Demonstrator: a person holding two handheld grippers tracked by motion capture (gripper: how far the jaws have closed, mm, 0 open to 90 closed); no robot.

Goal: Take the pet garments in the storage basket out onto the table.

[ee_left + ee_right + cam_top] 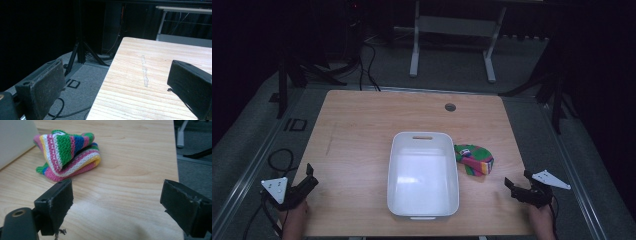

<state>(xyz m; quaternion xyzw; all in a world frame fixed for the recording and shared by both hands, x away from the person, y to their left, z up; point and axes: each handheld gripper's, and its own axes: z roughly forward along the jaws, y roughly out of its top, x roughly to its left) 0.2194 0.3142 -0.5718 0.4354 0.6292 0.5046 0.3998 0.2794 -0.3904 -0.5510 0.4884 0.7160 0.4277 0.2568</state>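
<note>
Here my left gripper [310, 176] rests at the table's [357, 130] near-left corner, jaws spread, empty. My right gripper [518, 180] sits low at the right edge, jaws wide, facing the knitted cloth [473, 159].

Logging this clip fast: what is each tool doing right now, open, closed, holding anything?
Left tool: open, holding nothing.
Right tool: open, holding nothing.

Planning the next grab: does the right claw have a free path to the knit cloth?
Probably yes: the right claw is open, and bare table lies between it and the cloth.
</note>
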